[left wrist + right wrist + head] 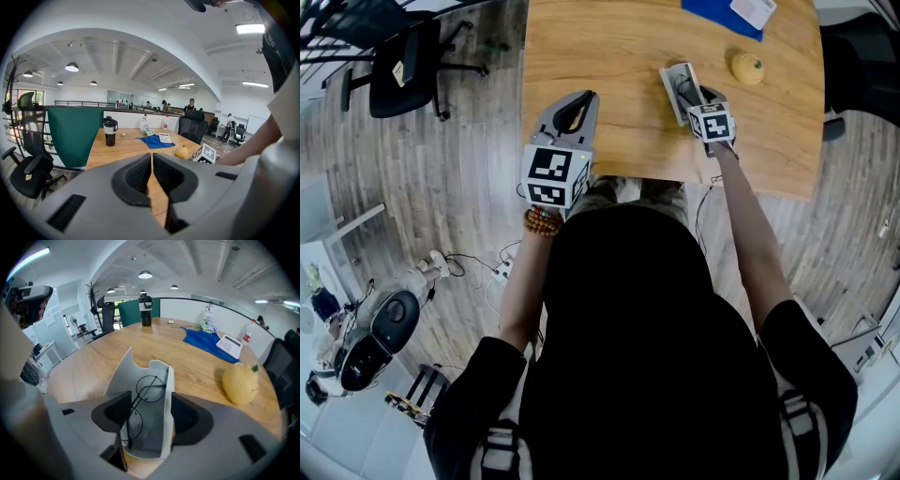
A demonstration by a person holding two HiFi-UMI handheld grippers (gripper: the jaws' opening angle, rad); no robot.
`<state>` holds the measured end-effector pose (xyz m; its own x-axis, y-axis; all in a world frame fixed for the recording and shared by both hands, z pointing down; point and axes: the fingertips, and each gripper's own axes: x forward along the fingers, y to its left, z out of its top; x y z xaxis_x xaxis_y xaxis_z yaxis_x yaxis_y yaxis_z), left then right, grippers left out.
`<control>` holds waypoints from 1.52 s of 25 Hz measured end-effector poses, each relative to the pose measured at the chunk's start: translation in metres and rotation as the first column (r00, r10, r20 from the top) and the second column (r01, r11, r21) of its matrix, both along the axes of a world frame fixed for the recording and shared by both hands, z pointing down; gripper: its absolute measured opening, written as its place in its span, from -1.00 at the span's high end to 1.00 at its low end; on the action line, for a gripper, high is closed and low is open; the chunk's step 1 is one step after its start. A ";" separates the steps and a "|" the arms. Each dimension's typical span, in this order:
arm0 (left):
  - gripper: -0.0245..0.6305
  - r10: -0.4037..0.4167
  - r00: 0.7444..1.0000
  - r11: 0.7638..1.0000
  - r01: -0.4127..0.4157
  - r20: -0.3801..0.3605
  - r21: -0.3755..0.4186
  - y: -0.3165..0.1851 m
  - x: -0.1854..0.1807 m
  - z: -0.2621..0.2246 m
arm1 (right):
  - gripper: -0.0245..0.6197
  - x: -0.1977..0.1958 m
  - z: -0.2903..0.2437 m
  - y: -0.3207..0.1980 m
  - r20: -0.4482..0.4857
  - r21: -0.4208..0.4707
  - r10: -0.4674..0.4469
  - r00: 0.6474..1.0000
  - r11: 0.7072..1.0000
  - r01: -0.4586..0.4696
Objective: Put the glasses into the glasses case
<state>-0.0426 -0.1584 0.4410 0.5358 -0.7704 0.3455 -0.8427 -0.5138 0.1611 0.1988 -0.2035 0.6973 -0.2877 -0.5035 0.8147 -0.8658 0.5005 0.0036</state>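
Note:
An open grey glasses case [168, 380] lies on the wooden table [609, 56], its flap folded out to the left. Round thin-rimmed glasses [151, 389] lie inside it. My right gripper [150, 416] straddles the case from above, and both pads touch its side walls. In the head view the case [678, 82] lies under the right gripper [689, 94], to the right of the table's middle. My left gripper [578, 105] hovers over the table near its front edge, jaws together and holding nothing. The left gripper view shows its fingertips [152, 161] meeting.
A yellow fruit [748, 67] sits right of the case. A blue cloth [722, 17] with a white device [753, 9] lies at the far edge. A black cup [146, 310] stands at the far left of the table. An office chair [403, 61] stands on the floor at the left.

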 end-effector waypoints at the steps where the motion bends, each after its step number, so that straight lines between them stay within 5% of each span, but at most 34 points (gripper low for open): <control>1: 0.83 0.001 1.000 1.000 -0.001 0.000 -0.001 0.001 0.001 0.001 | 0.06 0.000 0.000 0.001 0.001 0.000 -0.010 1.000 1.000 0.010; 7: 0.83 0.004 1.000 1.000 -0.004 -0.004 -0.010 0.001 0.002 0.005 | -0.03 -0.004 -0.014 0.015 0.044 0.005 -0.009 0.999 1.000 0.009; 11: 0.83 0.011 1.000 1.000 -0.011 -0.004 -0.007 0.000 0.002 0.003 | -0.07 0.005 -0.004 0.038 -0.009 -0.022 -0.048 0.999 0.999 0.047; 22: 0.83 0.025 1.000 1.000 -0.025 -0.007 0.000 -0.002 0.011 0.001 | 0.01 0.019 -0.017 0.020 0.040 0.015 0.024 0.999 1.000 -0.025; 38: 0.83 -0.086 0.996 0.996 0.086 -0.020 0.002 -0.007 -0.031 0.001 | -0.11 0.010 -0.004 0.022 0.021 -0.029 -0.036 0.999 0.999 0.037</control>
